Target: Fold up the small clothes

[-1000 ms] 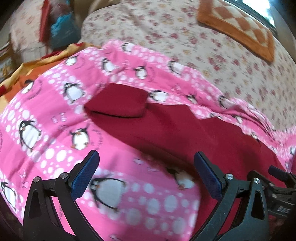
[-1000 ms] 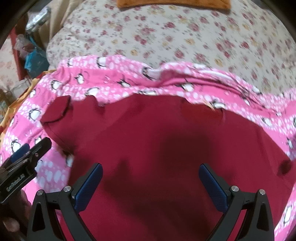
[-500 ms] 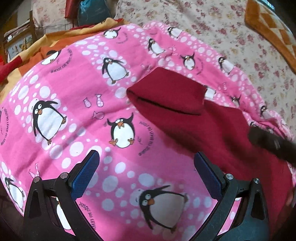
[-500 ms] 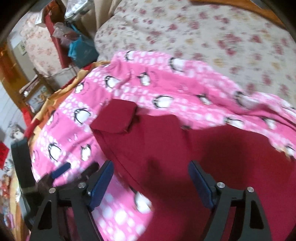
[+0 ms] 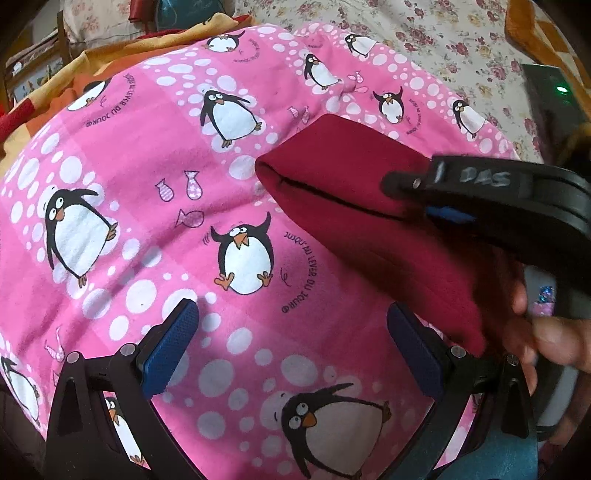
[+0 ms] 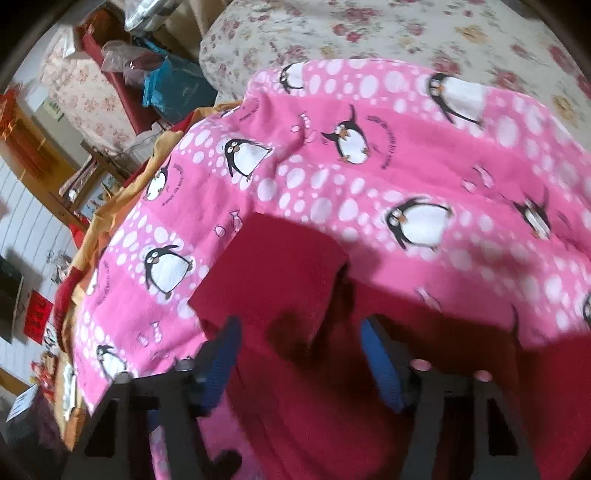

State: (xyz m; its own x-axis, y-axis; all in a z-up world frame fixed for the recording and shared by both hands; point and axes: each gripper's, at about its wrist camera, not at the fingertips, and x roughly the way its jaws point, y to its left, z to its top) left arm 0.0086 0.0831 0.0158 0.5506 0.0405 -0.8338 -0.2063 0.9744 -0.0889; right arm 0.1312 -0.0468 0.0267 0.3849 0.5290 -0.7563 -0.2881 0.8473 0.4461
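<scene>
A dark red garment [image 5: 369, 206] lies on a pink penguin-print blanket [image 5: 147, 206], its sleeve folded over [image 6: 273, 273]. My left gripper [image 5: 295, 354] is open and empty, hovering over the blanket just left of the garment's edge. My right gripper [image 6: 303, 358] is open over the folded sleeve, its blue pads [image 6: 380, 365] on either side of the red cloth. It also shows in the left wrist view [image 5: 424, 192], reaching in from the right onto the sleeve, held by a hand [image 5: 546, 336].
The blanket lies on a floral bedspread [image 6: 369, 33]. An orange-yellow cloth [image 5: 110, 66] lies beyond the blanket's left edge. Bags and wooden furniture [image 6: 159, 85] stand beside the bed at the far left.
The right gripper has swung left and down onto the folded sleeve. The left gripper has shifted left off the garment, over the blanket.
</scene>
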